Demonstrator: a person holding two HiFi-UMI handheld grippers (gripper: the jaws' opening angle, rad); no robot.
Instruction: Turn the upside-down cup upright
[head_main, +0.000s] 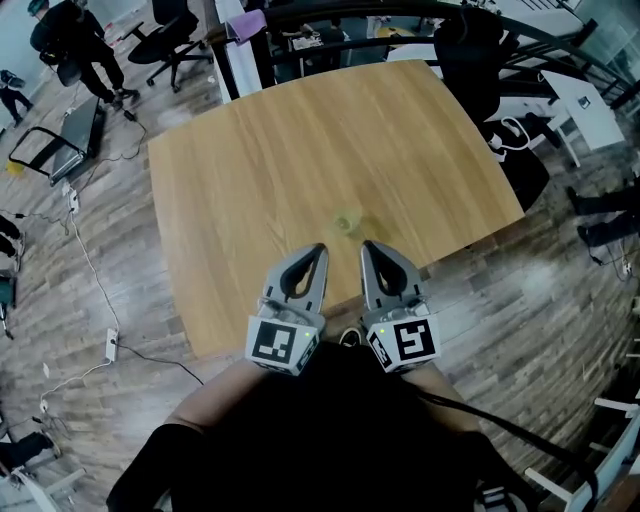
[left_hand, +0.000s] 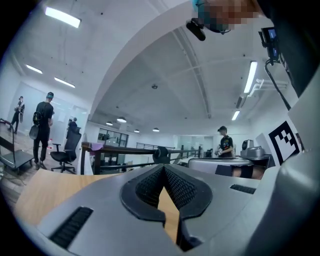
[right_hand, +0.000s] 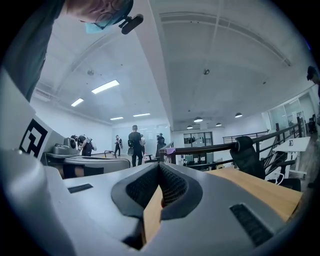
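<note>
A small clear, faintly yellowish cup (head_main: 348, 222) stands alone on the wooden table (head_main: 300, 130), near its front edge; it is too small to tell which way up it is. My left gripper (head_main: 318, 250) and right gripper (head_main: 368, 247) are held side by side close to my body, above the table's near edge and just short of the cup. Both are shut with nothing between the pads. The left gripper view shows my left gripper (left_hand: 164, 167) pointing level across the table (left_hand: 45, 187). The right gripper view shows my right gripper (right_hand: 160, 165) likewise. Neither gripper view shows the cup.
Black office chairs (head_main: 170, 40) and people (head_main: 75, 40) are at the far left. Cables and a power strip (head_main: 111, 345) lie on the wood floor at the left. A black chair (head_main: 470, 50) and a white desk (head_main: 585, 105) stand at the right.
</note>
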